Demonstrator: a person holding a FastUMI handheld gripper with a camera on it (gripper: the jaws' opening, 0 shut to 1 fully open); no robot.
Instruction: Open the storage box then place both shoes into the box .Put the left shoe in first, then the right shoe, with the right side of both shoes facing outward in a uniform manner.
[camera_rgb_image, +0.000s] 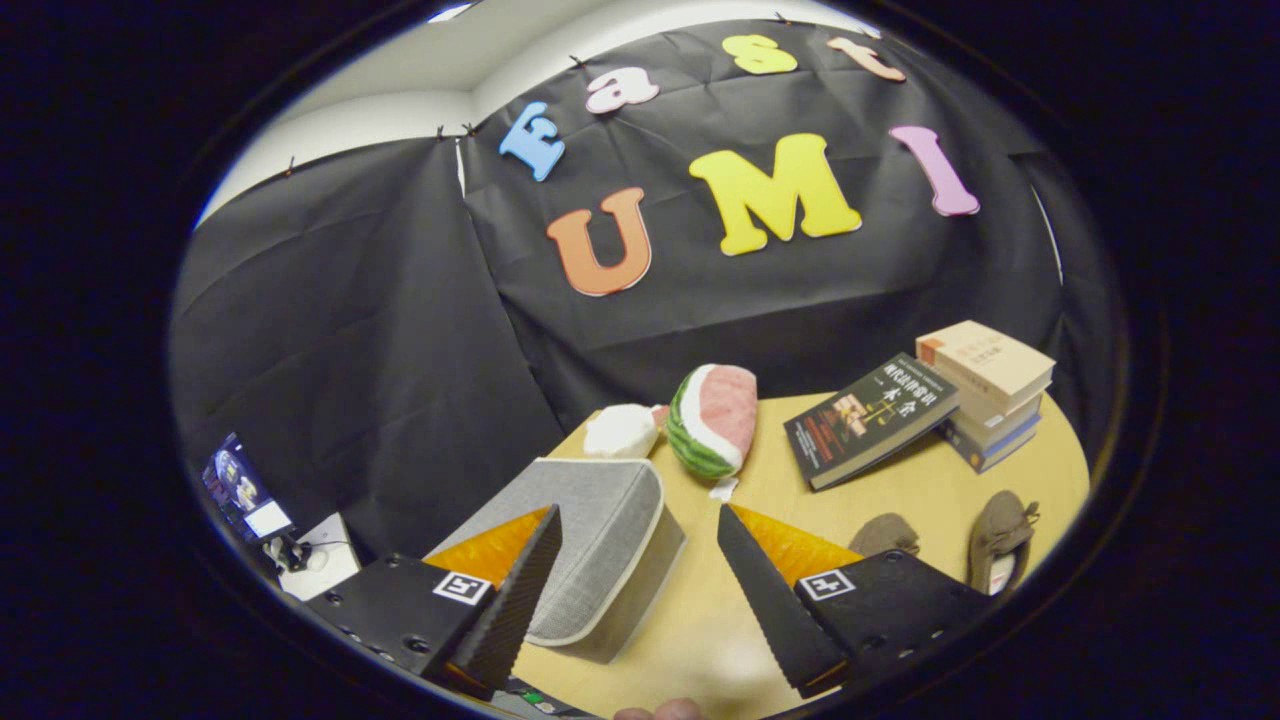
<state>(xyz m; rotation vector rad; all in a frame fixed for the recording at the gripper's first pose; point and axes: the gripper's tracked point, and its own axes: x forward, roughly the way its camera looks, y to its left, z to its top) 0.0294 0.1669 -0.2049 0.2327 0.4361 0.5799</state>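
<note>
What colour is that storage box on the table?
The storage box is grey fabric with a pale cream rim, seen in the gripper view, lid closed.

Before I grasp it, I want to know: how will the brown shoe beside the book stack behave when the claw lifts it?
The brown shoe looks soft, so it would probably sag or fold when pinched. It seems light for its size. Lying flat on the table, it should not roll. The open claw is not touching it.
</note>
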